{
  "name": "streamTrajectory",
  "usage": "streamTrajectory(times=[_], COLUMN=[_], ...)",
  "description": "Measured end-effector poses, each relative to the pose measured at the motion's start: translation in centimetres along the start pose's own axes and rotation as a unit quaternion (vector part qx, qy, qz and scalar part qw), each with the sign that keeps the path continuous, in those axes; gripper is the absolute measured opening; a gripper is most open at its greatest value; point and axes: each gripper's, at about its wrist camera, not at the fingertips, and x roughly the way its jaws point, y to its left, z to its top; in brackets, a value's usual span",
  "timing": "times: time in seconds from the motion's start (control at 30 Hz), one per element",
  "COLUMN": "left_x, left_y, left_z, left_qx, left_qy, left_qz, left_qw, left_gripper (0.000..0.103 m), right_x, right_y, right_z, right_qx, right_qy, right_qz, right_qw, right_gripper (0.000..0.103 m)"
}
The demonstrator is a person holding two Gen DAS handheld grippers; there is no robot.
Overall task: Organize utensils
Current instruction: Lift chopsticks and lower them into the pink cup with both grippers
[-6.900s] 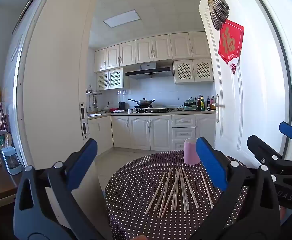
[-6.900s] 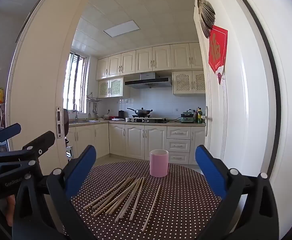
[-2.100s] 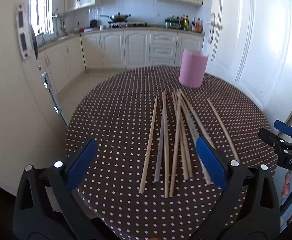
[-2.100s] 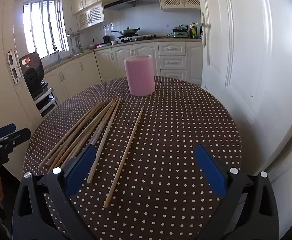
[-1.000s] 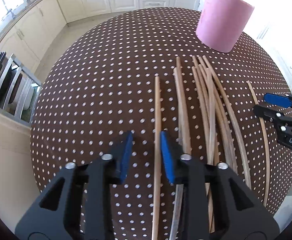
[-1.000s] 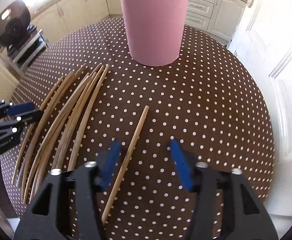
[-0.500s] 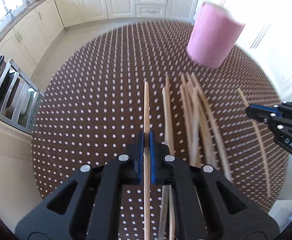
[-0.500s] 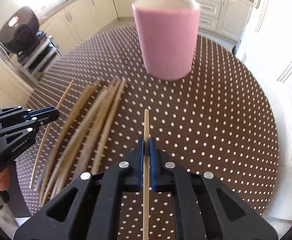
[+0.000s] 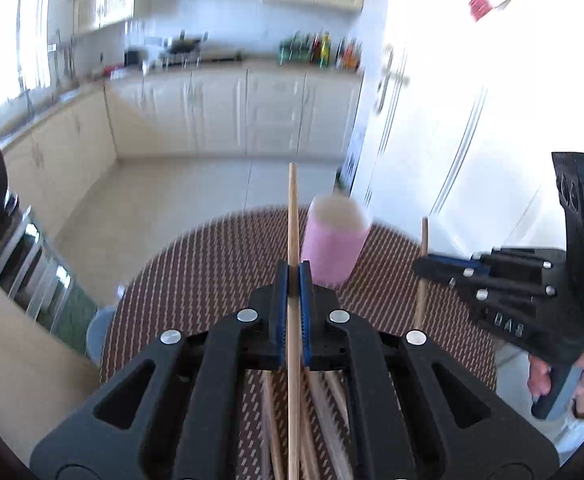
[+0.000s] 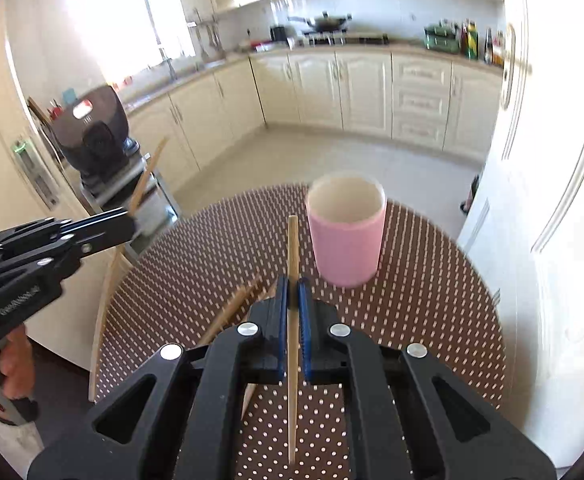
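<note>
Left wrist view: my left gripper point(image 9: 293, 276) has its jaws clamped on one chopstick point(image 9: 292, 216), gripped partway along, its far end pointing past the pink cup point(image 9: 334, 250). The stick is off the polka-dot table point(image 9: 195, 280). The remaining chopsticks point(image 9: 324, 400) lie under the gripper body, partly hidden. At right I see my right gripper point(image 9: 424, 266), side on, pinching a second chopstick point(image 9: 423, 240) that stands near upright. The picture is blurred.

Right wrist view: the right gripper point(image 10: 293, 286) is closed on its chopstick point(image 10: 292, 248), whose tip points at the table just left of the cup point(image 10: 346, 232). The cup stands upright, mouth open and, as far as I can see, empty. The left gripper point(image 10: 125, 216) shows at left, its chopstick point(image 10: 147, 176) angling up and away. A few loose sticks point(image 10: 231, 306) lie on the table beside my fingers.

Step in hand, as I judge it: both sticks picked and lifted, carry to the cup not yet made. Next I need each far end brought over the rim, the stick tipped steeper, lowered inside, then let go. One hand at a time, I think; two sticks and two grippers at one narrow mouth risk knocking the cup over.
</note>
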Motion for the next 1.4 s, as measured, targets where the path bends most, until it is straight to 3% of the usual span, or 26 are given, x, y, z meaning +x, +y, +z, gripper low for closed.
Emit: streamTrajectory(times=[0.2,0.37,0.77,1.03,1.33,1.4], left_x=[-0.1,0.7,4.5,8.4,11.6,11.8], left_y=[-1.6,-2.2,-3.4,-3.1,-3.0,-3.0], left_z=[1.2,2.5,7.0,7.4,5.6,5.2], left_qx=[-0.011,-0.031,-0.044,-0.059,-0.034,-0.028], left_qy=[-0.09,-0.175,-0.285,-0.316,-0.291,-0.299], left_qz=[-0.016,-0.024,-0.025,-0.004,0.002,0.017], left_qw=[0.9957,0.9838,0.9571,0.9468,0.9561,0.9538], left_gripper=[0.006,0.006,0.006,0.006,0.006,0.007], right_x=[-3.1,-5.1,-4.2,-1.8,0.5,0.7], right_y=[0.3,0.1,-2.1,-3.9,-5.2,-5.1], right_z=[2.2,4.5,7.5,7.5,7.0,6.9], right_qx=[-0.015,-0.017,-0.012,-0.009,0.005,0.004], right_qy=[-0.06,-0.123,-0.222,-0.226,-0.199,-0.197], right_qz=[-0.004,-0.023,-0.059,-0.059,-0.046,-0.049], right_qw=[0.998,0.992,0.973,0.972,0.979,0.979], right_gripper=[0.004,0.004,0.004,0.004,0.004,0.004])
